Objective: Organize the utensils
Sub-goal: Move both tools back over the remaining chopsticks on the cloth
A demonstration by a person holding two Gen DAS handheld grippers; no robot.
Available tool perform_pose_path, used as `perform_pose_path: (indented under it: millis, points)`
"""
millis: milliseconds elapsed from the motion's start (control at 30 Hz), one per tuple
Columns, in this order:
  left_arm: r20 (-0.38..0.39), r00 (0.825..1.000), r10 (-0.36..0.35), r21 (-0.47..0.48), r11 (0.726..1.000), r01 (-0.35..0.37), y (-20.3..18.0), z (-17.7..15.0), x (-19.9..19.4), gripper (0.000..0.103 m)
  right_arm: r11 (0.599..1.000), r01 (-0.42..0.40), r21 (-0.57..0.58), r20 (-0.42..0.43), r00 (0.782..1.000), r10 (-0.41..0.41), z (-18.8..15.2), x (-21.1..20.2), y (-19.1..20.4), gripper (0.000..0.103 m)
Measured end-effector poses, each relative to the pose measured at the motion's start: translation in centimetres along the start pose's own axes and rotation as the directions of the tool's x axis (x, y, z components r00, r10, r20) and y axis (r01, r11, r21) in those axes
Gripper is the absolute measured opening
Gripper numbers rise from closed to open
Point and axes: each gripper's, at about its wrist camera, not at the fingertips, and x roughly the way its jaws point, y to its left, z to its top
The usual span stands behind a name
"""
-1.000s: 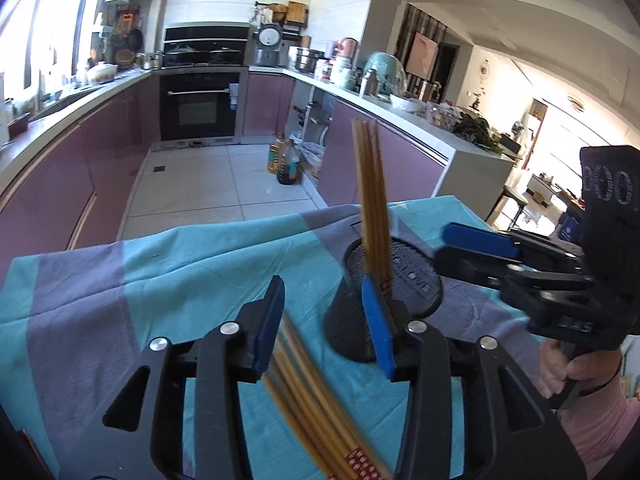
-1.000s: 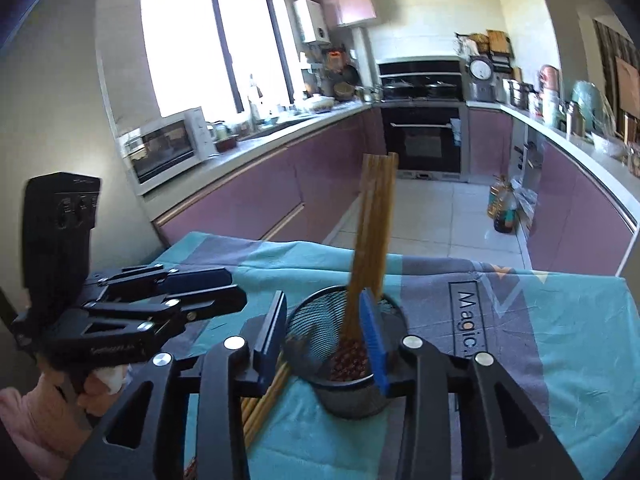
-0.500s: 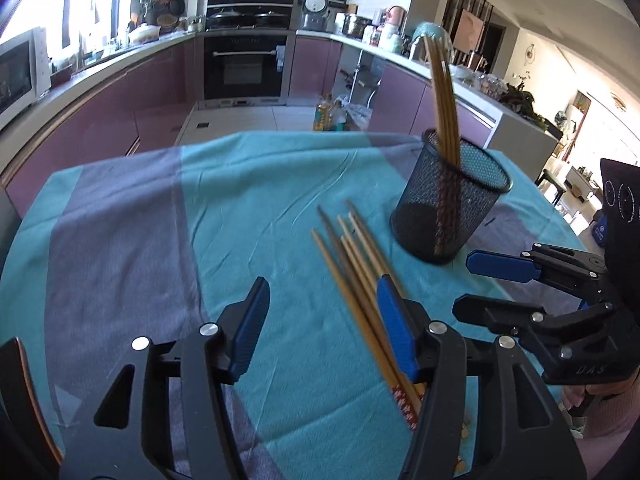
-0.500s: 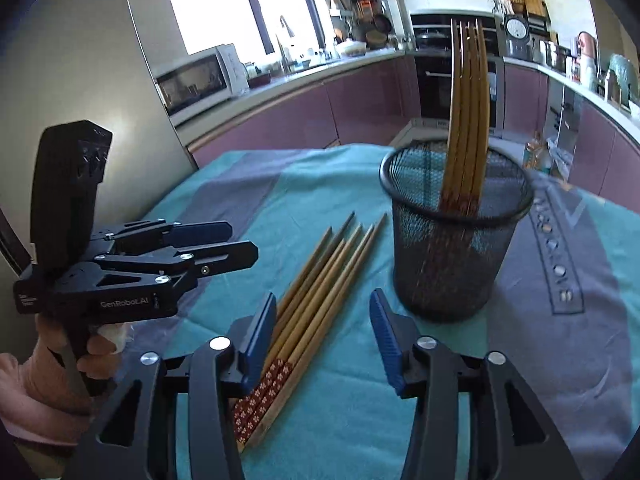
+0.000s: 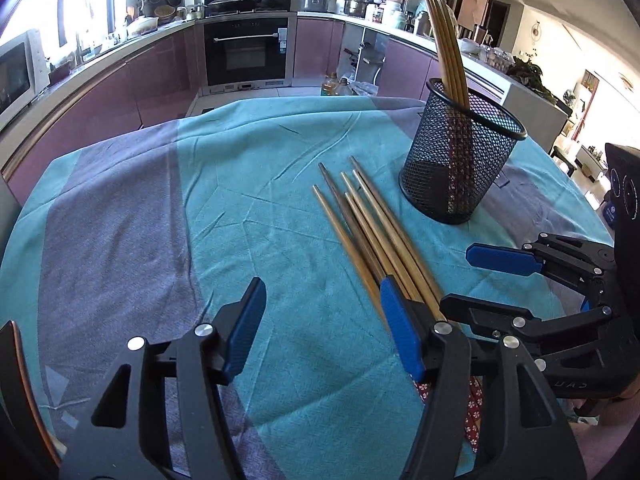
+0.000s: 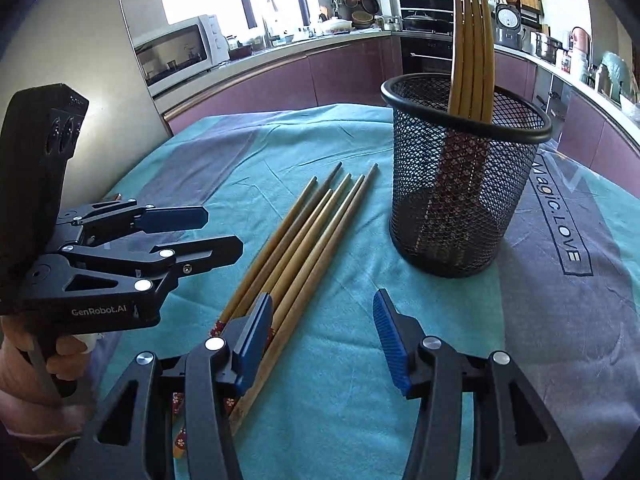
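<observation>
A: Item one, far left: left gripper (image 6: 216, 232), held in a person's hand (image 6: 36, 360). Condition?

B: Jaws apart and widening a little; only the cloth shows between the blue pads (image 5: 244, 332), nothing gripped. It hangs over the near left part of the tablecloth (image 5: 280, 152), teal with grey-purple bands.

A: Item two?

B: Loose chopsticks (image 6: 304, 240), a bundle of about five or six, lying flat on the cloth side by side, thin tips toward the far side, patterned red ends toward the near edge. They sit between the two grippers and just left of the holder, apart from it.

A: Item three: right gripper (image 6: 324, 332)?

B: Jaws standing partly apart, nothing clasped. Its left finger (image 6: 252, 336) hangs over the near ends of the loose chopsticks; whether it touches them cannot be told. Bare cloth lies in the gap.

A: Item four, right?

B: Black mesh holder (image 6: 464, 200), upright on the cloth, farther right. Four standing chopsticks (image 6: 472, 40) lean inside it, tips up.

A: Background?

B: Microwave (image 6: 176, 52) far left on a counter, oven (image 5: 246, 50) on the far wall.
</observation>
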Motion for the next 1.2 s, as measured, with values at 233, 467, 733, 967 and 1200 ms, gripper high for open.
perform_pose_path:
  millis: [233, 467, 733, 967, 1200]
  points:
    - [-0.019, 1.0, 0.001, 0.017, 1.0, -0.001, -0.5, -0.1, 0.8, 0.059, 1.0, 0.021, -0.021, -0.01, 1.0, -0.021, 0.0, 0.2, 0.3, 0.05]
    - [-0.036, 0.999, 0.002, 0.034, 0.999, -0.001, -0.8, -0.1, 1.5, 0.059, 0.999, 0.047, -0.029, -0.023, 0.999, -0.047, 0.2, 0.4, 0.3, 0.05]
    - [-0.047, 0.999, 0.0, 0.043, 0.999, 0.002, -0.8, 0.1, 1.9, 0.059, 0.998, 0.054, -0.031, -0.036, 0.998, -0.055, 0.1, 0.0, -0.3, 0.047]
    - [-0.06, 0.998, 0.014, 0.061, 0.998, -0.011, -1.1, 0.6, 2.4, 0.055, 0.998, 0.053, -0.042, -0.047, 0.997, -0.055, 0.3, 0.5, 0.0, 0.042]
    - [-0.063, 0.998, 0.02, 0.071, 0.997, -0.015, -0.6, 0.7, 2.7, 0.045, 0.998, 0.055, -0.027, -0.04, 0.998, -0.056, 0.9, 1.1, -0.1, 0.037]
